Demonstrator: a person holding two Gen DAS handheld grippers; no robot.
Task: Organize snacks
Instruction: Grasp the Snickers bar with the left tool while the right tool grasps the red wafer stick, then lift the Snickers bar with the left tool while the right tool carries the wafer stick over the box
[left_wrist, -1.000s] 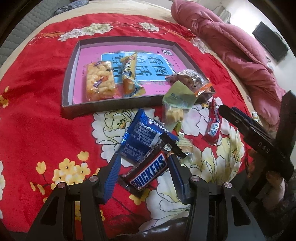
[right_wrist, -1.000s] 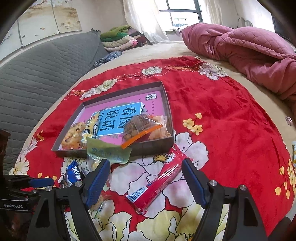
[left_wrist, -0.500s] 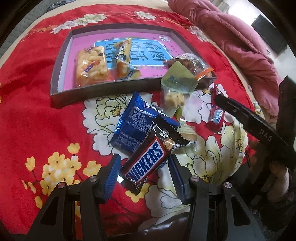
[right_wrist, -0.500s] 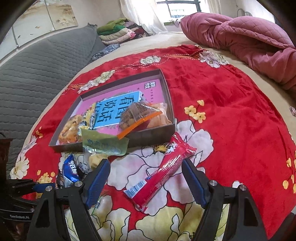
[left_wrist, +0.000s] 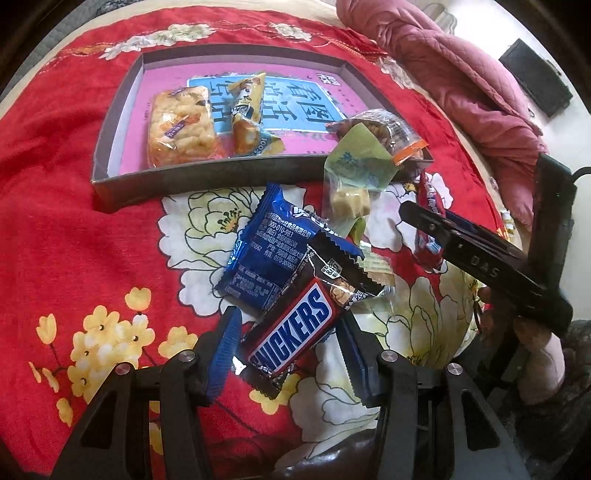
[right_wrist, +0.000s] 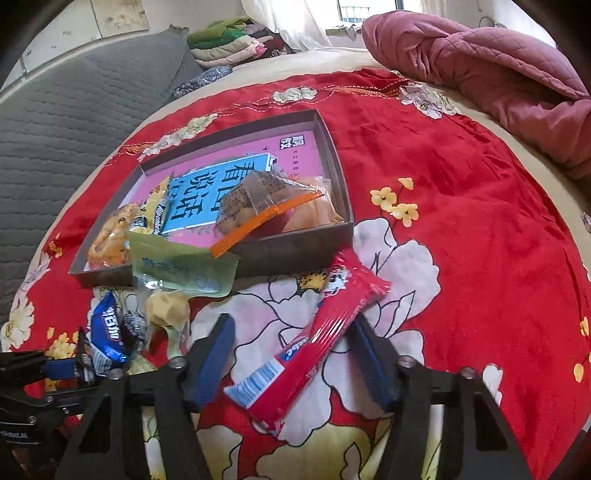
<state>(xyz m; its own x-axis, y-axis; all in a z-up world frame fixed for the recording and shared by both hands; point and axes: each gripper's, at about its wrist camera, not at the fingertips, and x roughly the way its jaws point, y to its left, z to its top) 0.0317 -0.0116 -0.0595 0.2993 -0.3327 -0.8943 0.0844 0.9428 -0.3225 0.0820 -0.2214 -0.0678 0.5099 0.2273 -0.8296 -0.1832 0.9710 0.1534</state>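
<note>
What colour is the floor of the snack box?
Pink, with a blue panel of black writing on the box; clearest in the left wrist view.

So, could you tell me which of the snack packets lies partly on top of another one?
The Snickers bar: its far end rests on the blue packet, while its near end sits between the left gripper's fingers. The red stick packet lies alone on the cloth.

Red flowered cloth (left_wrist: 74, 229), pink-floored tray (left_wrist: 110, 136), blue packet (left_wrist: 266, 254), maroon quilt (right_wrist: 480, 62)

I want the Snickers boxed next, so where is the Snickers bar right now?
In the left wrist view the Snickers bar sits between the left gripper fingers, overlapping the blue wrapper, outside the box.
</note>
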